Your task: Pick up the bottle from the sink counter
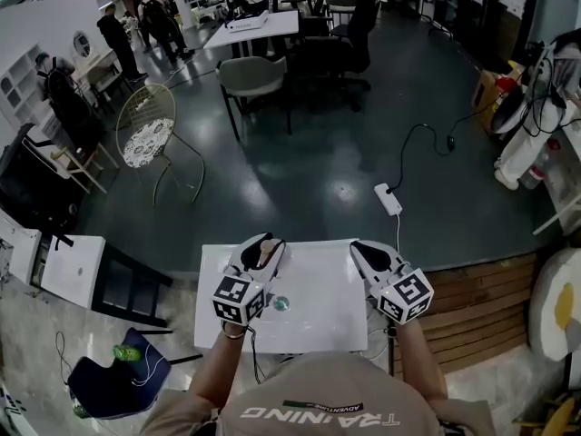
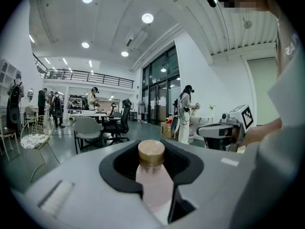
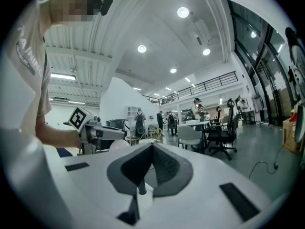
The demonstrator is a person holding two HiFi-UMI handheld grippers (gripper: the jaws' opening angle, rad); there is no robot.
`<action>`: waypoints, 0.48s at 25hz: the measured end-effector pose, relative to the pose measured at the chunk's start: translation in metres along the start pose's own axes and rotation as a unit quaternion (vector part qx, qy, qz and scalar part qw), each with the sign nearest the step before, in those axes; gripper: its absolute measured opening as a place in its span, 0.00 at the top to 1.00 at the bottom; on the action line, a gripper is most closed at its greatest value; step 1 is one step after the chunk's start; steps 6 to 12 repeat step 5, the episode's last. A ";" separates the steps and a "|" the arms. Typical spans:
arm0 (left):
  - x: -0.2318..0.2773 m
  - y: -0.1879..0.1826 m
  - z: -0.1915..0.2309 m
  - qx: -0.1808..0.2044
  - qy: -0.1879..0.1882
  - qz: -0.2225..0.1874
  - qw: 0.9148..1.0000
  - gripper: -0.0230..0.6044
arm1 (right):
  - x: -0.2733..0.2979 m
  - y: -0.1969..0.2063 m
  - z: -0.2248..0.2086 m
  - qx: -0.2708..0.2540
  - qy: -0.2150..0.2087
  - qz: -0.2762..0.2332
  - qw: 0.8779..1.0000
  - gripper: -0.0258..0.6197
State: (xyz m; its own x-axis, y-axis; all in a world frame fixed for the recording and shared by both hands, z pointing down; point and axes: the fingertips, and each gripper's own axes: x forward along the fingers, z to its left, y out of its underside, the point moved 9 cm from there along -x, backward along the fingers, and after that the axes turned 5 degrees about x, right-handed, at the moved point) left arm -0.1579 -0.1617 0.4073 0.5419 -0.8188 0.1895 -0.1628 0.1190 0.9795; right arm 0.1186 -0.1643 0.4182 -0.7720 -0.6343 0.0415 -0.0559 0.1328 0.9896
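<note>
Pink bottle (image 2: 155, 187), likely light, slippery: clamping below cap (image 2: 151, 152) with left gripper (image 1: 260, 243); holding right gripper (image 3: 152, 148) closed, empty.

Pink bottle (image 2: 155, 187) in left gripper (image 2: 152, 149)

Both forearms reach forward side by side, left gripper (image 1: 262, 242) clamped on the bottle (image 2: 153, 178), right gripper (image 1: 361, 247) closed (empty).
</note>
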 end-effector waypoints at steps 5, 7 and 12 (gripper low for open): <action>0.002 0.000 0.000 0.002 0.001 -0.001 1.000 0.75 | -0.001 0.002 0.000 0.002 0.005 0.001 1.000 0.95; 0.002 0.000 0.000 0.002 0.001 -0.001 1.000 0.75 | -0.001 0.002 0.000 0.002 0.005 0.001 1.000 0.95; 0.002 0.000 0.000 0.002 0.001 -0.001 1.000 0.75 | -0.001 0.002 0.000 0.002 0.005 0.001 1.000 0.95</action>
